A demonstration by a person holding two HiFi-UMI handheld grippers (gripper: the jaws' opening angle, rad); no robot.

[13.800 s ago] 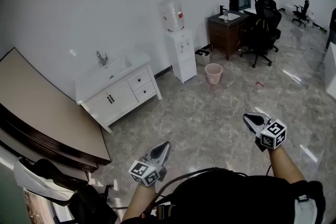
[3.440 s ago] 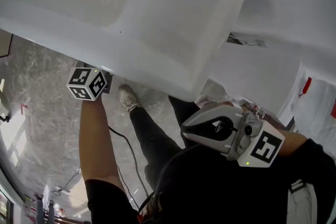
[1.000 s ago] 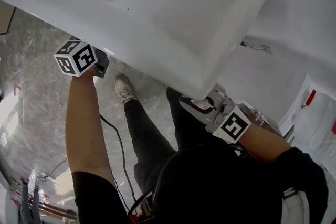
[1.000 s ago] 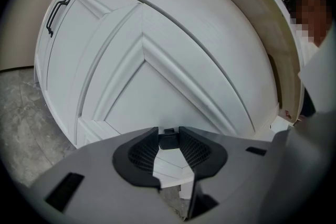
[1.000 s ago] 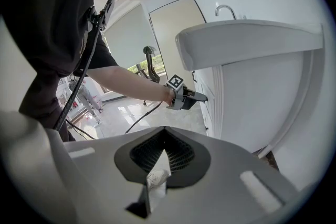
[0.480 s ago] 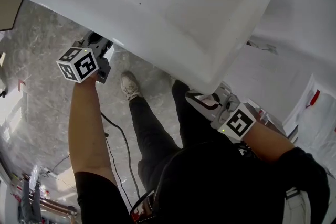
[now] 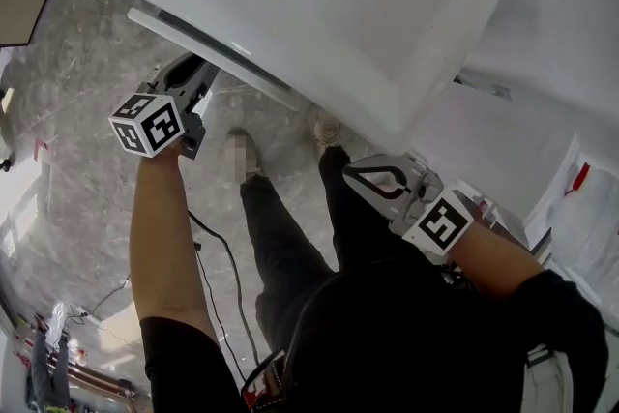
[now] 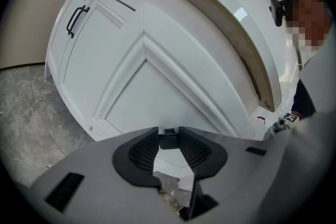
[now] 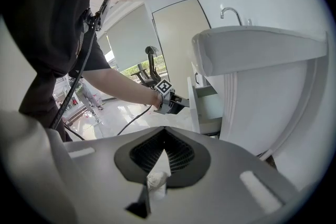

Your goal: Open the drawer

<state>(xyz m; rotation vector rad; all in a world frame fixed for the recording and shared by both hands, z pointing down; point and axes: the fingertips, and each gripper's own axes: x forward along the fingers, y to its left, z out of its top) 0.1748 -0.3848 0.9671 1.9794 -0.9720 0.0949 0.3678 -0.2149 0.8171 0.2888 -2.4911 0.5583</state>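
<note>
Head view: the left tongs [image 7: 193,74], at 9 o'clock, reach under the counter [image 7: 387,24] rim because the drawer [image 7: 208,48] sits just below it. The drawer's top edge runs from 10 toward 12 o'clock. The right tongs [image 7: 353,177], at 4 o'clock, hang idle with their tips together and nothing in them, probably because one hand is enough for the pull. Half a second ago only the rim showed here. Now the drawer edge juts out past it, and the left tongs have come away from the counter with it.

Left gripper view: the tongs [image 8: 168,136] are clamped on the black handle [image 8: 168,140] at 6 o'clock, and the white drawer front [image 8: 157,71] fills the middle.

Right gripper view: these tongs [image 9: 164,134] are closed and empty. At 12 o'clock beyond them the drawer [image 9: 207,105] stands partly out, with the left tongs [image 9: 176,102] at its front.
</note>
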